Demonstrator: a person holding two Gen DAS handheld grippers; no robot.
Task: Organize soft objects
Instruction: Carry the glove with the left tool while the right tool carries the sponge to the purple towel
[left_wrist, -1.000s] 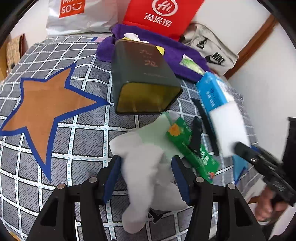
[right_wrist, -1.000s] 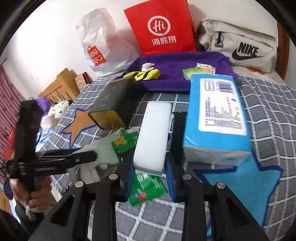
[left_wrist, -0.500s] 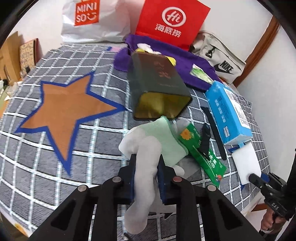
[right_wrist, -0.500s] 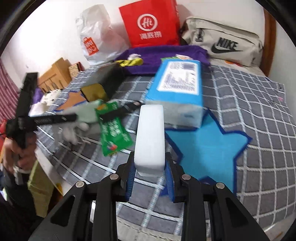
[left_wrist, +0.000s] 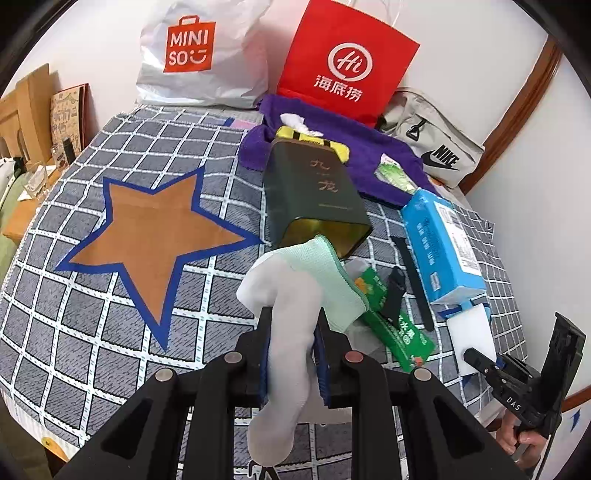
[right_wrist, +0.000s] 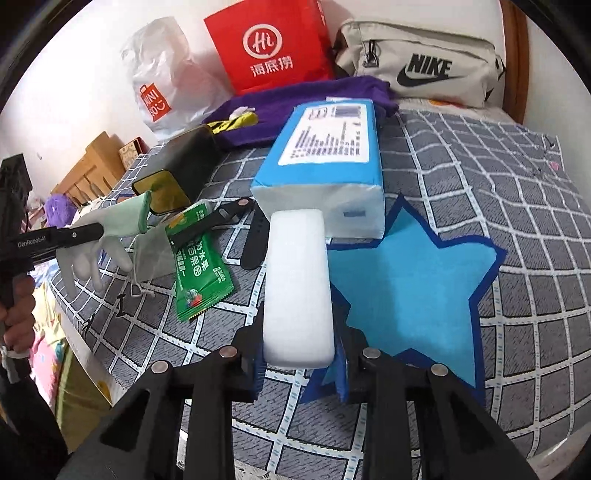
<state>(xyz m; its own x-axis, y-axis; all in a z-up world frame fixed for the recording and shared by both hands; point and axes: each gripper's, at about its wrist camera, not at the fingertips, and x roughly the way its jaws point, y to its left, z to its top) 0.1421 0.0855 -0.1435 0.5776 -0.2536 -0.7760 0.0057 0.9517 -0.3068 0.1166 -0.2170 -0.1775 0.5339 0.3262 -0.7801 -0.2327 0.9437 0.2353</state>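
The checked cloth (left_wrist: 92, 332) lies bare around the orange star (left_wrist: 155, 236) on the left, its near edge dropping off below both grippers. The left gripper (left_wrist: 291, 347), angled downward, has just clamped on the white glove (left_wrist: 291, 317); the right gripper (right_wrist: 299, 354), tilted likewise, pinches the white sponge (right_wrist: 299, 280) above the blue star (right_wrist: 413, 280) near the tissue pack (right_wrist: 328, 155)

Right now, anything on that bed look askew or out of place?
Yes. The dark green rectangular tin lies tipped on its side, open gold mouth facing the cameras. A black watch strap lies loose among the soft items, beside the green snack packet. Nothing looks spilled or damaged.
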